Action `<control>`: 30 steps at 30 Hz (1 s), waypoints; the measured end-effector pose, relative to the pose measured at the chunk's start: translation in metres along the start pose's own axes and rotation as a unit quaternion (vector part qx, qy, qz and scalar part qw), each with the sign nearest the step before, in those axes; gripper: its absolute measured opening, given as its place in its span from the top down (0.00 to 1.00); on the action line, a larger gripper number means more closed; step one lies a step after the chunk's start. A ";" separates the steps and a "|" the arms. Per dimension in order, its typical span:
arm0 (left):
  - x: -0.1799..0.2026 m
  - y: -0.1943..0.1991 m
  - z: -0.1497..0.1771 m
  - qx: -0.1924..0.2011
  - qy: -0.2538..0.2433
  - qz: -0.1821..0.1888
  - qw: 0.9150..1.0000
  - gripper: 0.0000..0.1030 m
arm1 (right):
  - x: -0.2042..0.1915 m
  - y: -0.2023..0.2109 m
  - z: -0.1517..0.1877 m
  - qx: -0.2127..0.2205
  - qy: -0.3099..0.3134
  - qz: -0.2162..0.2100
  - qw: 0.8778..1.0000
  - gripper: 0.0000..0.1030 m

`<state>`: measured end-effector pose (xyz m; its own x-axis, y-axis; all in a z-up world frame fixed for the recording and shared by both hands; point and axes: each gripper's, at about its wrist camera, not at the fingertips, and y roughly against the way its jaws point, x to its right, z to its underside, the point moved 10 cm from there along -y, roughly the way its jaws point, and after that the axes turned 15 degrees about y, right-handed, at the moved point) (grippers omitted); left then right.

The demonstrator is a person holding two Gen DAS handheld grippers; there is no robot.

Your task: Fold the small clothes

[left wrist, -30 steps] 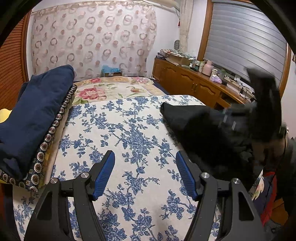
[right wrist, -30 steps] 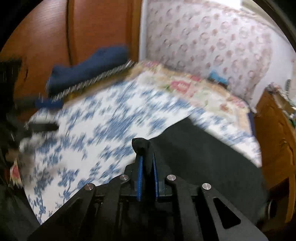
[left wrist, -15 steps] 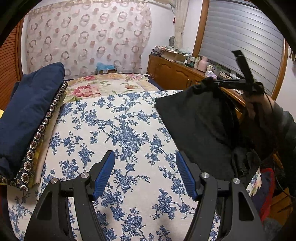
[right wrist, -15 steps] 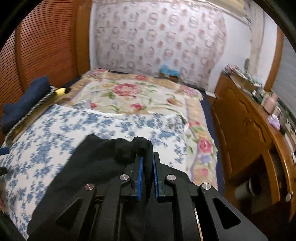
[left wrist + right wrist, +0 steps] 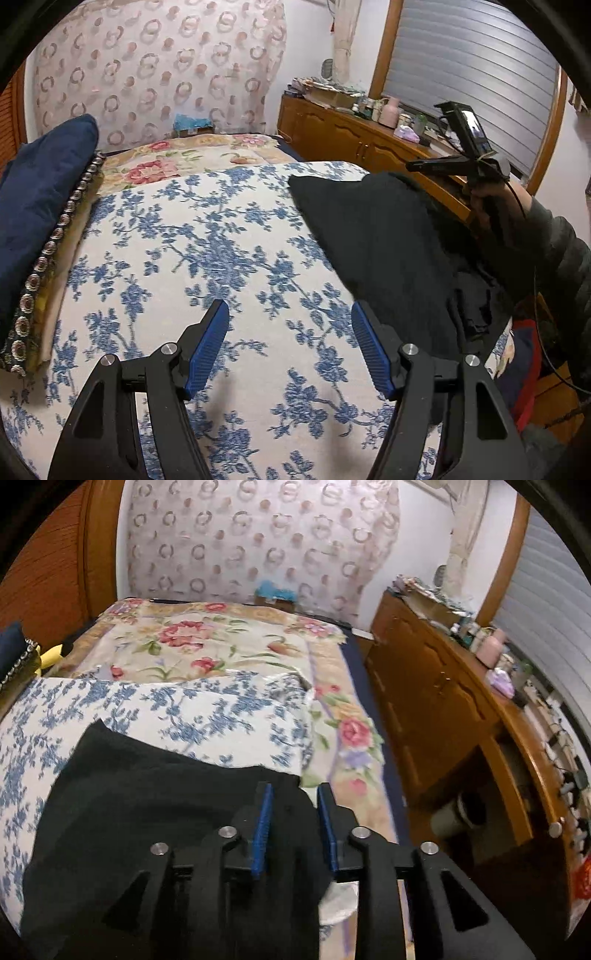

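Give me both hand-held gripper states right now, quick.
Left hand-held gripper: open wide, empty, above the blue floral bedspread.
Right hand-held gripper: jaws parted, nothing pinched; the black garment lies beneath and between them.

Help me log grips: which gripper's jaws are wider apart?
The left gripper, spread wide over the blue-flowered white bedspread; the right gripper shows a narrow gap above black cloth.

A patterned curtain (image 5: 159,70) backs the bed (image 5: 207,236); a wooden sideboard (image 5: 436,701) lines the shuttered window (image 5: 476,74).
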<state>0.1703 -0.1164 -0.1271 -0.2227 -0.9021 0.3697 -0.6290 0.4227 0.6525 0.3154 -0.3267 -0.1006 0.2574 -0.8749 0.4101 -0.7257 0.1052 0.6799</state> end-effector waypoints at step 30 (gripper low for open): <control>0.053 -0.012 0.028 -0.024 -0.039 0.027 0.999 0.24 | -0.106 0.115 0.142 0.026 -0.002 -0.130 0.991 0.59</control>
<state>0.1451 -0.1714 -0.1343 -0.3137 -0.8814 0.3532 -0.5784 0.4724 0.6650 0.1139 -0.2889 -0.1520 0.4374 -0.8711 0.2235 -0.6679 -0.1482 0.7294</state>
